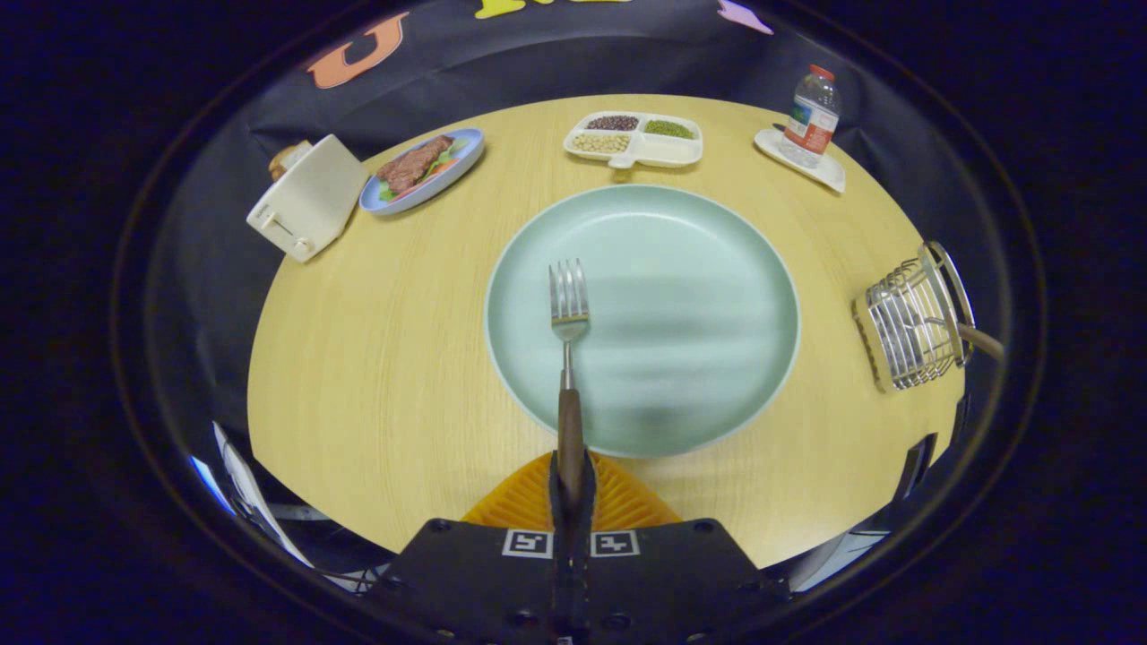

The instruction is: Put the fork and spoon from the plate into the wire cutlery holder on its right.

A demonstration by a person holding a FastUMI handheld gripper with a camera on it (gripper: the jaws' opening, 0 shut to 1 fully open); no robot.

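Clamped in my tool [571, 488], the fork [568, 358] hangs over the plate [699, 269]; I should swing right of the plate, tines down into the wire holder [909, 331].

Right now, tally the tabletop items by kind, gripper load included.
Cutlery: 2, fork clamped in the gripper, one wooden handle sticking out of the wire holder
Plates/trays: 4, green plate, blue plate, divided tray, white tray
Bottle: 1
Toaster: 1
Holder: 1
Total: 9
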